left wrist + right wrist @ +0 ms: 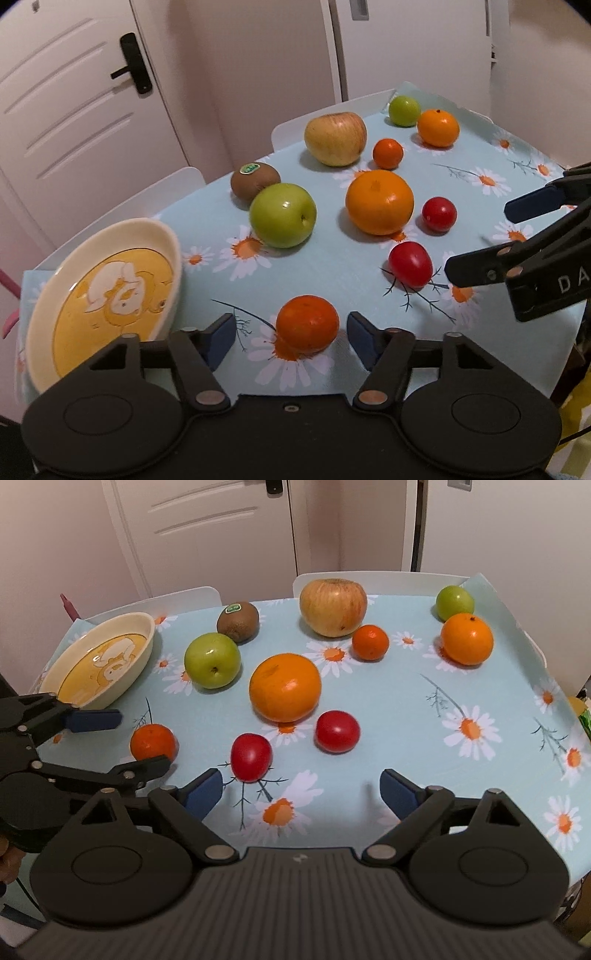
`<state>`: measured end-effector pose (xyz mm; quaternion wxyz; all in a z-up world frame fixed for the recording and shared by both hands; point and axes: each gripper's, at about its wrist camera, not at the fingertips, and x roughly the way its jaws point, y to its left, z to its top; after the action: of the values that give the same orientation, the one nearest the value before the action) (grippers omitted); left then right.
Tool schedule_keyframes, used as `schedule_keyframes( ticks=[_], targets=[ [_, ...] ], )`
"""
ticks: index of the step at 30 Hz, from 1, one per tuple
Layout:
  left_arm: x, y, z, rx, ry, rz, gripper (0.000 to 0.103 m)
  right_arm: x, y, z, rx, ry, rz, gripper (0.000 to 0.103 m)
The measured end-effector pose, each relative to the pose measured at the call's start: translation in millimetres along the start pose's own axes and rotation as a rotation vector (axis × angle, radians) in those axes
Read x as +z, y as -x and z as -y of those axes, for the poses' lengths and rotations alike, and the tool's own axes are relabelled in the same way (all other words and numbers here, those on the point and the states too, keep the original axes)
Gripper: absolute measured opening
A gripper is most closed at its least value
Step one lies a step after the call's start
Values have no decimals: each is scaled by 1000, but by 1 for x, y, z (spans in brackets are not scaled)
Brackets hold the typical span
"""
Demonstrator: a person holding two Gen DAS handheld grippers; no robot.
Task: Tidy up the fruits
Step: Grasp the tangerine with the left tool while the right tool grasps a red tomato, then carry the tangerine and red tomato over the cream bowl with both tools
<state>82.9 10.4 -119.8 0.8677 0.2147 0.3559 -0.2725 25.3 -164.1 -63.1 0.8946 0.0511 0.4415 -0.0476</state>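
My left gripper [291,332] is open, with a small tangerine [307,323] on the cloth between its fingers; gaps show on both sides of the fruit. In the right wrist view the same tangerine [153,742] sits between the left gripper's [133,742] two fingers. My right gripper [301,788] is open and holds nothing. A red tomato [251,757] lies just beyond its left finger, and a second tomato [337,731] lies further on. A cream bowl [122,223] with a yellow cartoon inside stands empty at the left.
On the daisy tablecloth [424,709] lie a kiwi [237,616], a green apple [212,660], a large yellow-red apple [333,607], a big orange [285,687], a small tangerine [370,642], another orange [467,638] and a small green fruit [455,602]. White chair backs and doors stand behind.
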Motion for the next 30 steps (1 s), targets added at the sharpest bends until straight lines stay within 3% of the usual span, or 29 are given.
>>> schedule_keyframes(
  ticks=[3,5,7,17,28,29,30],
  targets=[
    [1,-6,-1,-26,-2,-3,61,-2,-5,-5,-3,-5,-5,99],
    [1,-8,-1,-45,-4,-5,47,-2,-7,-7,2,-12,-5,97],
    [1,-11,0,-62,-4,-16,43,-2,-8,-10,5,-15,-4,94],
    [-4,-5,-3,-63,-5,-21,42,2,-21,-21,16,-7,-12,76],
    [-12,3,-5,-17,28,-40,42,6,-33,-27,39,35,-29,66],
    [-13,4,-5,-10,35,-43,42,7,-34,-27,43,43,-29,63],
    [-14,5,-5,-1,44,-46,42,7,-35,-28,50,53,-32,53]
  ],
)
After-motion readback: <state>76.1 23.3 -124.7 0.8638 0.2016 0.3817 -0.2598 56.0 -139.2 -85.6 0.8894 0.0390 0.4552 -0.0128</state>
